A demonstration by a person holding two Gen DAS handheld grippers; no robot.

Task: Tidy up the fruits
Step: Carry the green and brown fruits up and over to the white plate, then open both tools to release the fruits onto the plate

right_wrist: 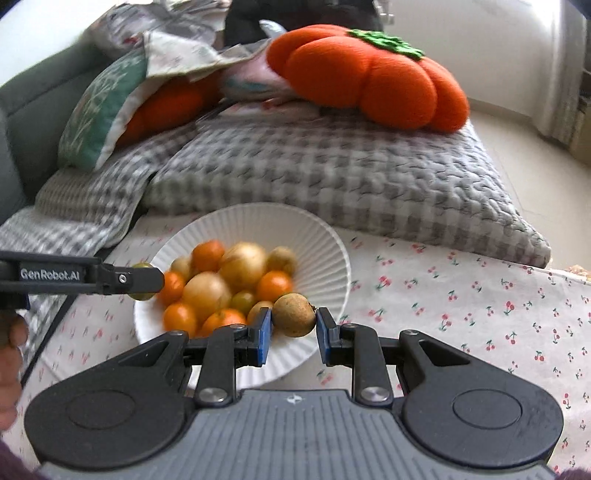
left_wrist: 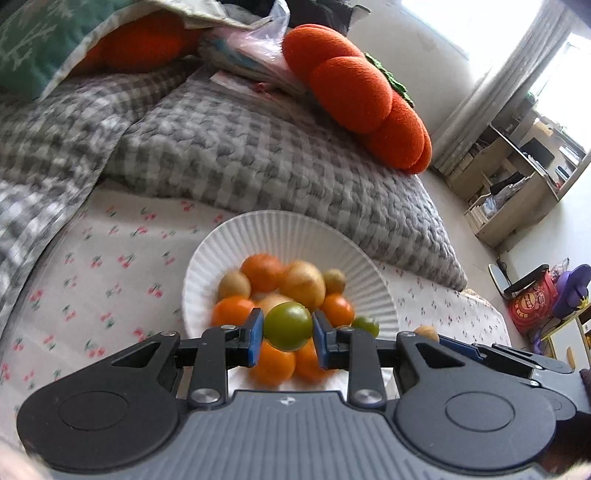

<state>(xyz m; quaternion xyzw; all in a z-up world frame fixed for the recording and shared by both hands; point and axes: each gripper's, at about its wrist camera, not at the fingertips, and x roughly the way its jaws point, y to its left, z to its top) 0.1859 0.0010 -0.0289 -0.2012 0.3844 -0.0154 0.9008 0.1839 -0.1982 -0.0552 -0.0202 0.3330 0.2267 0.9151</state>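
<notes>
Most fruit already sits heaped in the plate (right_wrist: 332, 258) (on the cherry-print sheet), and what looks left is the green fruit (left_wrist: 287, 325) clamped in the left gripper (left_wrist: 287, 334) and the brown fruit (right_wrist: 294, 314) clamped in the right gripper (right_wrist: 294, 325), both over the plate's near rim.

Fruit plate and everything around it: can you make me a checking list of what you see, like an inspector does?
Surface: cherry-print cloth, spread flat under the plate.
Job's things: white ridged plate piled with orange, yellow and brownish fruits; green fruit and brown fruit are each gripped above it.
Clutter: grey checked cushion, orange pumpkin pillow, teal cushion and a plastic bag behind the plate.
Grippers: left gripper shut on the green fruit; right gripper shut on the brown fruit.
Cables: nothing seen.
Surroundings: bright window with curtain, wooden shelves, red bag on the floor.
</notes>
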